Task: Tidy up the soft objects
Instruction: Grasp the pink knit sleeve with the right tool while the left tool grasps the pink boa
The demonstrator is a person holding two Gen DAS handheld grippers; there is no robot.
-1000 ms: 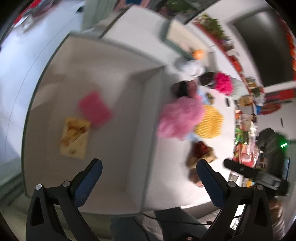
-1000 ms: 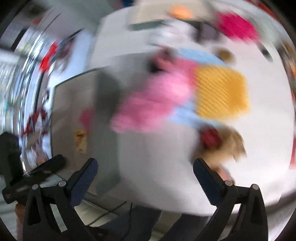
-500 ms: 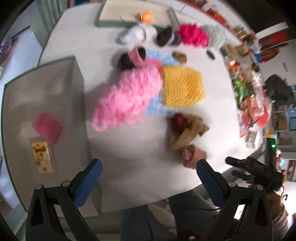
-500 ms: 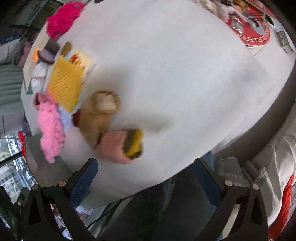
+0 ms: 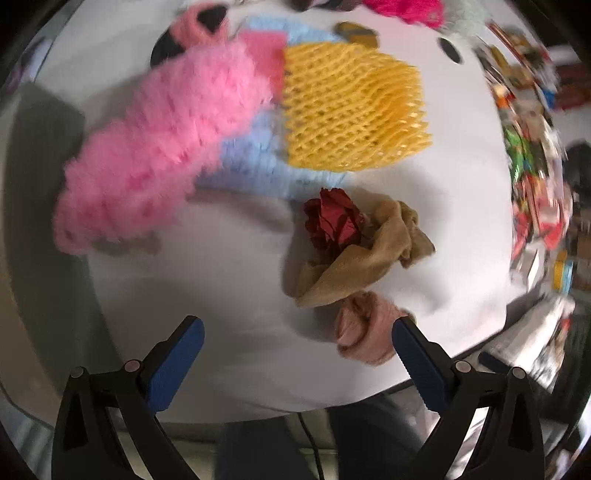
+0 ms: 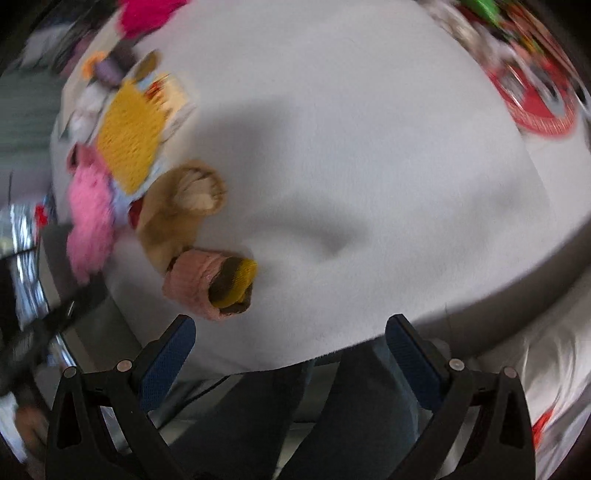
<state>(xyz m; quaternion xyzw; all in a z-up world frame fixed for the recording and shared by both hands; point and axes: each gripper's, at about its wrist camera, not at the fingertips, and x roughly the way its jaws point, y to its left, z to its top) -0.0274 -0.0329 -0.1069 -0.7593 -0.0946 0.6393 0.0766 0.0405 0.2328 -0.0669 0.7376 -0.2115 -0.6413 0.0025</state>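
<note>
Two grippers hang over the white table (image 5: 229, 280), and both stand wide apart with nothing between their blue pads. The left gripper (image 5: 295, 354) is low over the near edge; its right pad just overlaps the pale pink sock (image 5: 364, 332), though whether it touches I cannot tell. The right gripper (image 6: 290, 350) is out past the table's rim, above someone's dark trousers, with the same pink sock (image 6: 195, 282) lying near its left pad; from that side one yellow and brown piece (image 6: 234, 284) shows tucked in the sock's open mouth.

The soft things lie bunched together on the table. I count one fluffy pink piece (image 5: 162, 147), long and lying at a slant, one yellow mesh pad (image 5: 351, 110) just beside it, and one light blue knit (image 5: 258, 162) under both. Nearer the edge sits one tan cloth (image 5: 362, 254) crumpled against one dark red piece (image 5: 334, 221), with the pink sock touching the tan cloth's near end. At the far side there is one hot pink fluffy thing (image 5: 402, 9), partly cut off, and one pink and black piece (image 5: 195, 29), blurred. One grey bin (image 5: 44, 184) stands at the left edge of the table.
</note>
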